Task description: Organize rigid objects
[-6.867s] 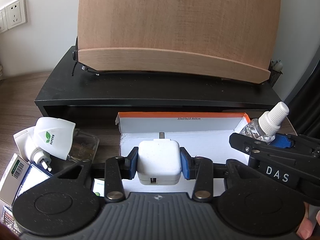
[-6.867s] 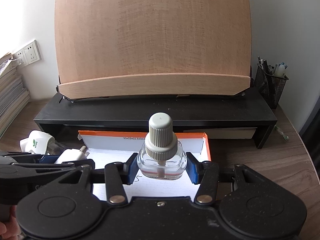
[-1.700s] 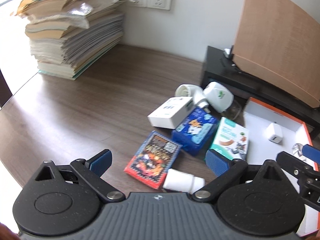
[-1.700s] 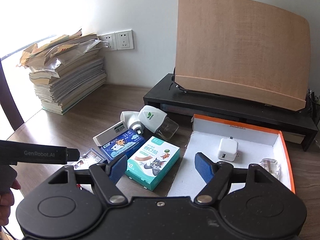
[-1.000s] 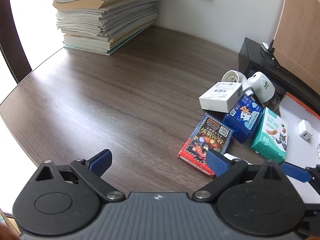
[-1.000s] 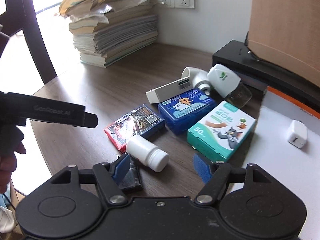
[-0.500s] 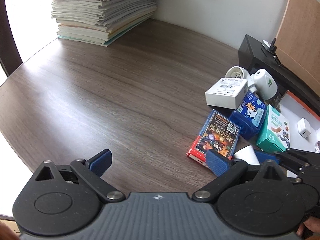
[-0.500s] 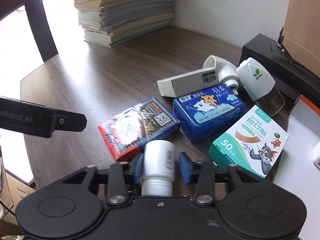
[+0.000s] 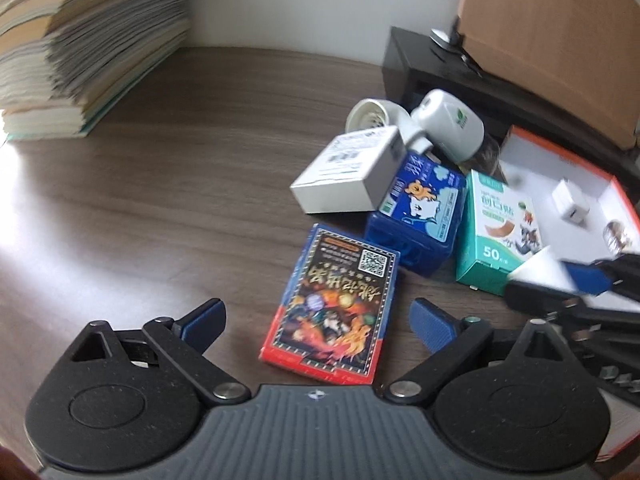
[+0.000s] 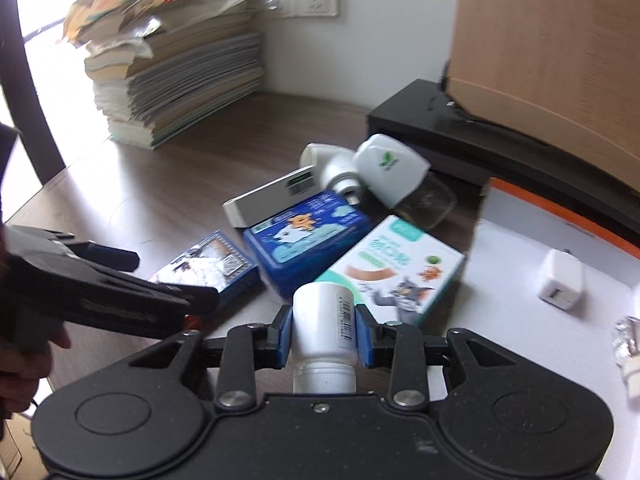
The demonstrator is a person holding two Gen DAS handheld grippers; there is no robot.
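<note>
black left gripper [image 9: 316, 314], blue pads [image 9: 434, 322], silver screws

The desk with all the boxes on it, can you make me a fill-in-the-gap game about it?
1. The right gripper is shut on a white ____.
2. The card box between the open left gripper's fingers has a ____ bottom edge.
3. The cat and mouse box has the number ____ printed on it.
4. The white charger lies inside the tray with the ____ rim.

Missing words: bottle; red; 50; orange
</note>
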